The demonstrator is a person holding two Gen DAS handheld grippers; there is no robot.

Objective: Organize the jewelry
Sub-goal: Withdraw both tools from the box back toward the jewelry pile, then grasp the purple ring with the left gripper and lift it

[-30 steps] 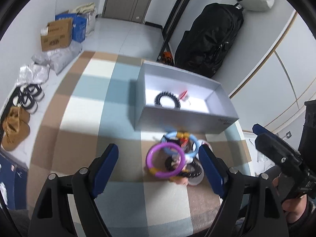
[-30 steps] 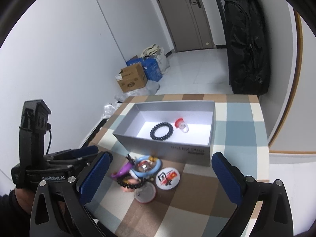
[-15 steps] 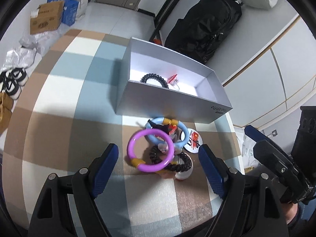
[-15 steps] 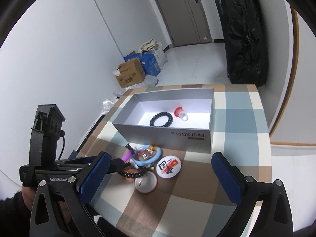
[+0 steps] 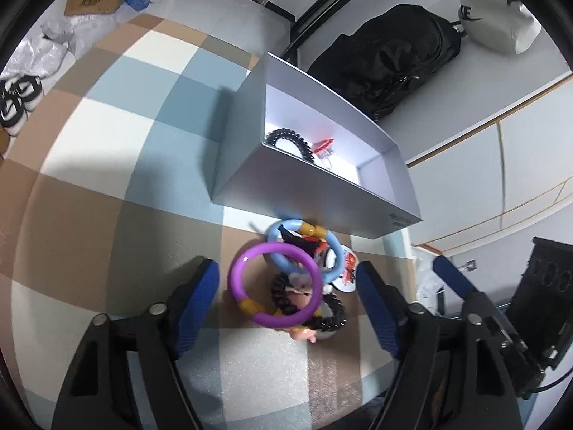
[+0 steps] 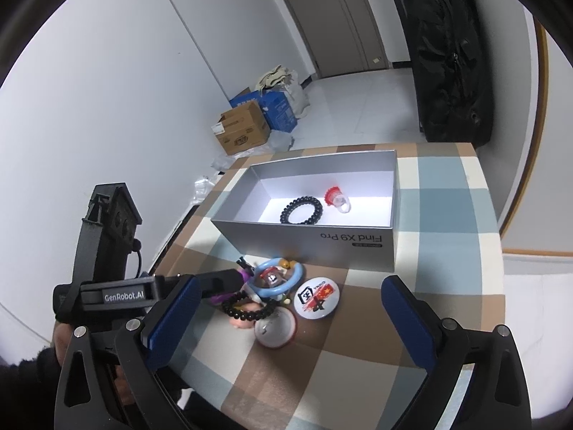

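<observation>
1. Since a second ago the left tongs point(image 5: 286, 286) have dropped toward the jewelry heap and rolled slightly; in the left wrist view the heap now sits larger and squarely between the two blue pads.
2. The left jaws have just been closing a little. They remain apart: the purple bangle point(image 5: 274, 283) lies between them, but neither pad presses on it, and a strip of tabletop point(image 5: 107, 165) shows on each side.
3. The right tongs point(image 6: 283, 311) have not shifted. Their jaws stand wide open with nothing gripped.
4. Landmark: the grey box point(image 6: 308, 236). Inside it lie a black bead bracelet point(image 6: 302, 210) and a small red-and-clear piece point(image 6: 336, 199).
5. Just in front of the box's near wall, the unsorted heap rests on the tabletop: the purple bangle, a light blue bangle point(image 5: 304, 247) overlapping it on the box side, a second black bead bracelet point(image 6: 247, 310), a round badge point(image 6: 316, 294) and a round lidded case point(image 6: 275, 329) farthest from the box.
6. Judgement: the left tongs are lining up a grasp on the purple bangle. The sorting is at an early stage, with two pieces boxed and the heap outstanding.
7. Risk: the bangles and beads overlap, so a lift may drag a neighbour along.
</observation>
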